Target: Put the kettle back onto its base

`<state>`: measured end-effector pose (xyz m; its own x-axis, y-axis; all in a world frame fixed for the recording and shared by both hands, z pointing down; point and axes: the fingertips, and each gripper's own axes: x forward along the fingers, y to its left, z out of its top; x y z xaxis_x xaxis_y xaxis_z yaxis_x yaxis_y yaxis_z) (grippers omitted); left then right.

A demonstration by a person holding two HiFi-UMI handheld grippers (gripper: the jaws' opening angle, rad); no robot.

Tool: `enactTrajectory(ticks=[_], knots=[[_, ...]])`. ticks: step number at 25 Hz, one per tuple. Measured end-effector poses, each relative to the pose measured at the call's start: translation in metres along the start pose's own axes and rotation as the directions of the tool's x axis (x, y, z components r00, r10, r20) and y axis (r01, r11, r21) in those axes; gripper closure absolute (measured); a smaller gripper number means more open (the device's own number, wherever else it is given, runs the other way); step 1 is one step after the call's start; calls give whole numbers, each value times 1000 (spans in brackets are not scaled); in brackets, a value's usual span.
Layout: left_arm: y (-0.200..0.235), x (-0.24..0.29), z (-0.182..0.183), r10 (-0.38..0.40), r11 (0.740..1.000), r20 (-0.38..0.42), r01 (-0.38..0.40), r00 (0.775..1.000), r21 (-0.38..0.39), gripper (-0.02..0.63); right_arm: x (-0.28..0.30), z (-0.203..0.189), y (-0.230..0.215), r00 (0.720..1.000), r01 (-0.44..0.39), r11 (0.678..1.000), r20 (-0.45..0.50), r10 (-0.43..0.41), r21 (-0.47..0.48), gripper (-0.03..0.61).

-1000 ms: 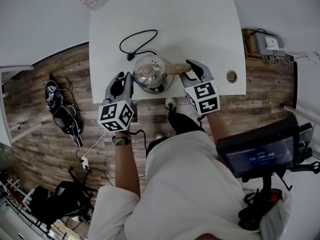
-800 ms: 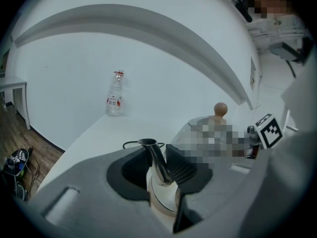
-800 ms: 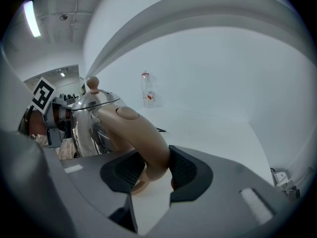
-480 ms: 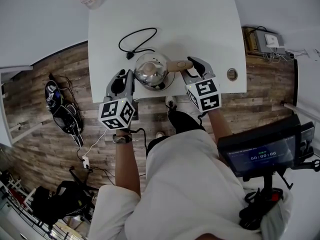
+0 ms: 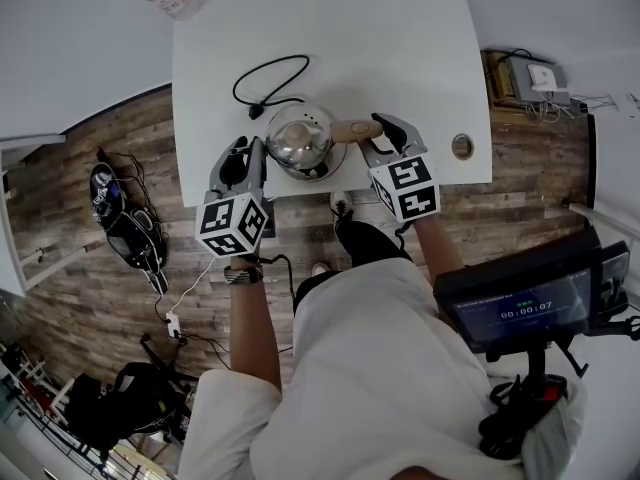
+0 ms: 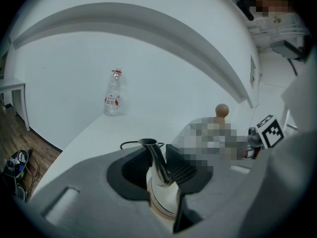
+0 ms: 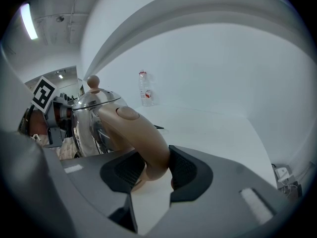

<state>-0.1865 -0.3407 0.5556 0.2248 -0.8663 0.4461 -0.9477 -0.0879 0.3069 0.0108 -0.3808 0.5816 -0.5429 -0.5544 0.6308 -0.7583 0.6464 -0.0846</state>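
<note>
Likely stiff, slick and heavy if filled, the kettle (image 5: 298, 136) lifts best by its handle (image 7: 133, 128), which your right gripper (image 7: 153, 171) already has pinched in its jaws. Your left gripper (image 6: 158, 176) has its jaws spread around the spout (image 6: 156, 157).

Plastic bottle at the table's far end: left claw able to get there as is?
Probably yes. Bare tabletop lies between the left claw and the plastic bottle; only the kettle spout stands between its open jaws, to clear first.
</note>
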Motion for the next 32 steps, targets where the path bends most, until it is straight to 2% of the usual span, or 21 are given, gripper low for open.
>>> enactTrajectory(ticks=[13, 16, 21, 30, 32], knots=[[0, 3, -2, 3, 1000, 4, -3, 1000, 16, 506, 4, -9, 1, 1000, -11, 1000, 1, 11, 15, 425], [2, 4, -4, 13, 1000, 14, -13, 1000, 1, 506, 7, -13, 0, 1000, -23, 998, -9, 23, 63, 419], [2, 5, -10, 77, 996, 4, -77, 997, 38, 501, 7, -31, -12, 999, 1, 987, -48, 7, 162, 397], [12, 4, -21, 95, 995, -31, -95, 995, 9, 486, 1, -37, -27, 997, 55, 975, -59, -44, 216, 387], [16, 5, -23, 99, 995, -44, -99, 994, 7, 488, 1, -36, -32, 996, 77, 971, -59, -65, 226, 407]])
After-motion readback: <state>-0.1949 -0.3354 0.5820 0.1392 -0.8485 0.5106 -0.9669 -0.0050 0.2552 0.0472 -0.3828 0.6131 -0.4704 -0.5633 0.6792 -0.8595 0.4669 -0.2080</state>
